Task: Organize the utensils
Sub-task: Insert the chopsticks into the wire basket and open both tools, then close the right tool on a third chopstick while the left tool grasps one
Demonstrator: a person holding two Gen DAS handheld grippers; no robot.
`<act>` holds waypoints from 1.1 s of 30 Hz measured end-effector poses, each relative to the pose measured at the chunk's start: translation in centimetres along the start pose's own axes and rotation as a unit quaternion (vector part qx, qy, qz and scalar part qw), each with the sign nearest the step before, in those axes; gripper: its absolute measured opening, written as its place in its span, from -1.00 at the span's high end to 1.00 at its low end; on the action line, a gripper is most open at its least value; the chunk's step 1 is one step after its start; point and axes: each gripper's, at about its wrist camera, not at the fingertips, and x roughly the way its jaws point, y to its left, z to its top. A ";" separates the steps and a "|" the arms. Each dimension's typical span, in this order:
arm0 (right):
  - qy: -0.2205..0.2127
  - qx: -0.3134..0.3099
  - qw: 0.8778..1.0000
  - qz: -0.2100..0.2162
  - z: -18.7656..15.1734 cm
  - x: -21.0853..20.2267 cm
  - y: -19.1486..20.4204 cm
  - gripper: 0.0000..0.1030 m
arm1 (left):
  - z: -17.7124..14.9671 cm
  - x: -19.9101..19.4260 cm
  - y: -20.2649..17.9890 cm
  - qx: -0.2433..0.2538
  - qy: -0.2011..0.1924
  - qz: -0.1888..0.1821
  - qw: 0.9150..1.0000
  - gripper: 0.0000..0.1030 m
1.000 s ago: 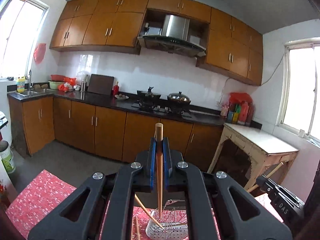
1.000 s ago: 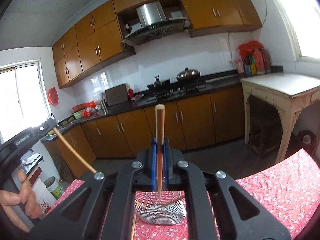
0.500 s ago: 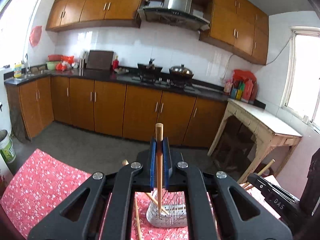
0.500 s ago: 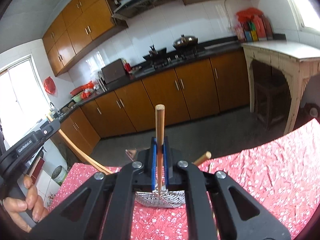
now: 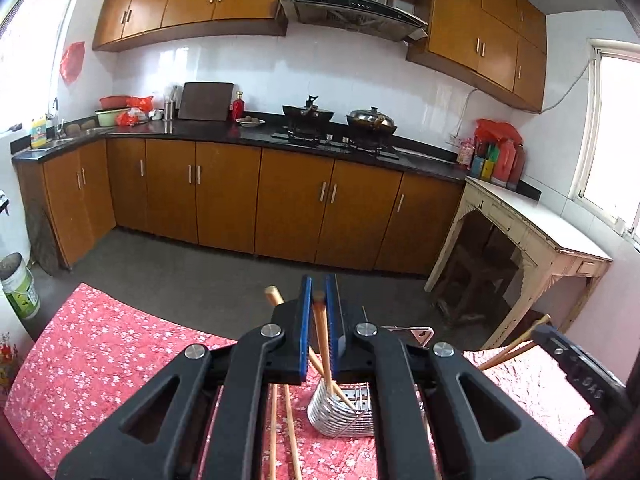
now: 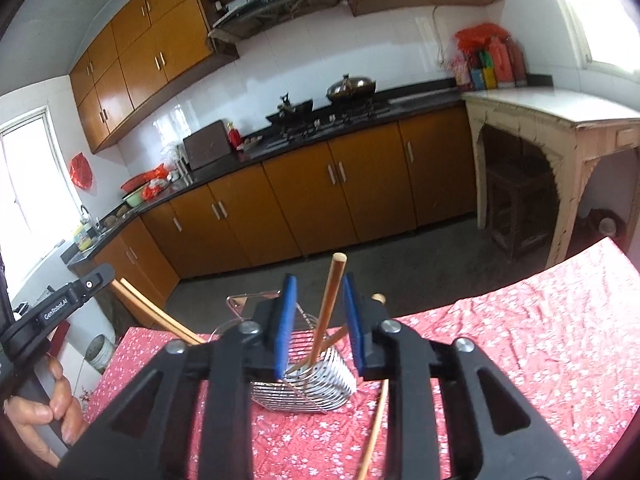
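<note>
Wire utensil basket [image 6: 310, 378] sits low centre of the right wrist view on the red flowered tablecloth [image 6: 520, 332]; same basket [image 5: 344, 412] shows bottom centre of the left wrist view. It is silvery, with a slatted curved front and a perforated plate inside. Wooden chopsticks stand in it, leaning. In the right view one chopstick [image 6: 326, 308] rises tilted from the basket between the blue pads of the right gripper [image 6: 319, 322]; the pads stand clear of it on both sides, jaws partly open, having just been opening. A second before, that stick was clamped upright between shut pads. Left gripper [image 5: 319, 330] is closed on a chopstick [image 5: 322, 336], whose lower end reaches into the basket; another stick crosses behind it, its rounded top at the upper left of the jaws. Both views now look further down than in the earlier frames: more tablecloth, less ceiling, basket larger. Loose chopsticks [image 5: 282, 432] lie on the cloth at the bottom of the left view. The sticks are plain pale-brown wood, round-ended. A hand [image 6: 38, 412] grips the left handle at lower left of the right view.
</note>
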 end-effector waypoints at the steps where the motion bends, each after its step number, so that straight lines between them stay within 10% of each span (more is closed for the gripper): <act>1: -0.007 0.001 1.000 -0.003 0.0 -0.9 -0.2 0.46 | 0.1 -0.4 0.2 -0.001 -0.002 0.002 1.000 0.85; 16: 0.021 0.032 0.997 -0.071 -8.1 -6.4 -7.2 0.45 | -4.7 -6.4 5.7 0.004 -0.010 0.051 0.999 0.59; 33: 0.189 -0.008 0.978 -0.092 -20.7 1.9 -7.3 0.46 | -19.0 -0.4 8.8 0.008 0.147 0.045 0.988 0.59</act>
